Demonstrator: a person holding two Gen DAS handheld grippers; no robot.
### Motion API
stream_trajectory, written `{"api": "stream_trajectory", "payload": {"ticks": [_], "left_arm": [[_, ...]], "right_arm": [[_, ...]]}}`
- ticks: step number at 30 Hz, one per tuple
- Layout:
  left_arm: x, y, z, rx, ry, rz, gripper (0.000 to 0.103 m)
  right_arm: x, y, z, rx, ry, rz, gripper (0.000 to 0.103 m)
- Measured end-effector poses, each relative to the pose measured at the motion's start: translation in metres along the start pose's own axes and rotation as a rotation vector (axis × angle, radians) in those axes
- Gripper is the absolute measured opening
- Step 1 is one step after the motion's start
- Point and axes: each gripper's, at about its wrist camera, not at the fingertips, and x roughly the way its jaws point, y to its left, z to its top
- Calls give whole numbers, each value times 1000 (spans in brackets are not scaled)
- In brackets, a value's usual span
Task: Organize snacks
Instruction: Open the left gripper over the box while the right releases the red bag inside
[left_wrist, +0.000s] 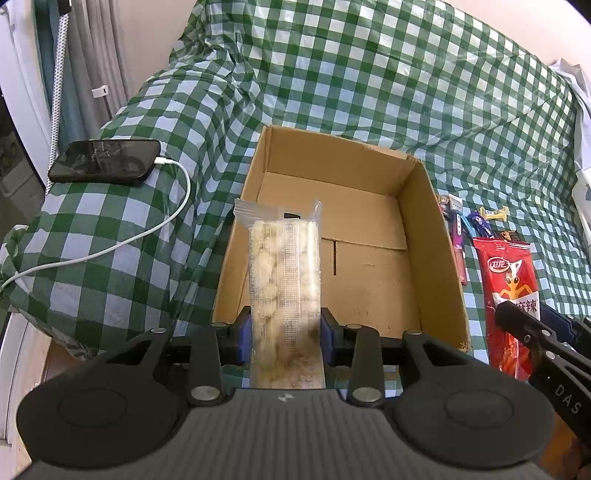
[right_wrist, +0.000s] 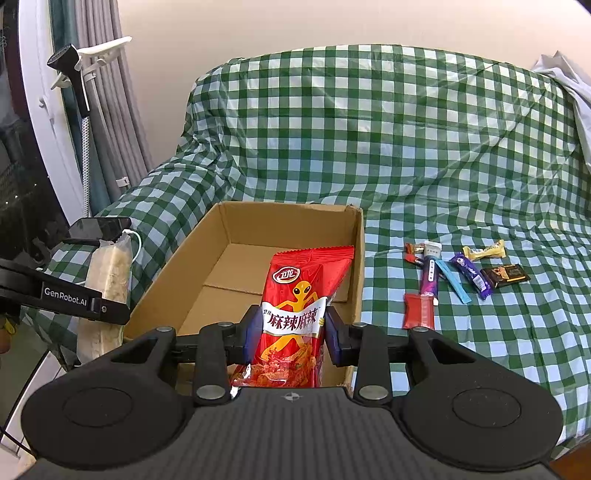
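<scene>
so both tools are loaded up. The left tool (left_wrist: 285, 332) is clamped on a clear bag of pale snacks (left_wrist: 283, 273), long axis running straight away from the camera, top end poking out over the near-left wall of the cardboard box (left_wrist: 432, 236). The right tool (right_wrist: 289, 328) is pinching a red spicy snack pack (right_wrist: 295, 314) at its middle, also lengthwise along the fingers, top end aimed into the box, which has nothing inside. A row of small candy bars and sticks (right_wrist: 461, 273) lies on the green checked cloth (right_wrist: 406, 147) right of the box, and a phone (left_wrist: 105, 162) on a charging cable sits off to the left
</scene>
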Motion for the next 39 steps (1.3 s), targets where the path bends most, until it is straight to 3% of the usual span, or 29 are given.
{"api": "stream_trajectory", "payload": {"ticks": [12, 29, 31, 33, 35, 39], "left_arm": [[31, -11, 29, 42, 16, 15, 40], [129, -28, 58, 119, 124, 47, 40], [136, -28, 59, 129, 119, 55, 55], [135, -26, 60, 133, 95, 74, 96], [126, -22, 59, 118, 43, 82, 103], [108, -17, 50, 117, 48, 72, 103]], "right_arm": [[34, -1, 14, -14, -5, 21, 38], [130, -7, 24, -9, 75, -11, 38], [136, -9, 22, -5, 79, -16, 40], [140, -11, 22, -1, 68, -11, 44], [139, -12, 23, 3, 49, -20, 74], [125, -12, 24, 1, 29, -31, 88]]}}
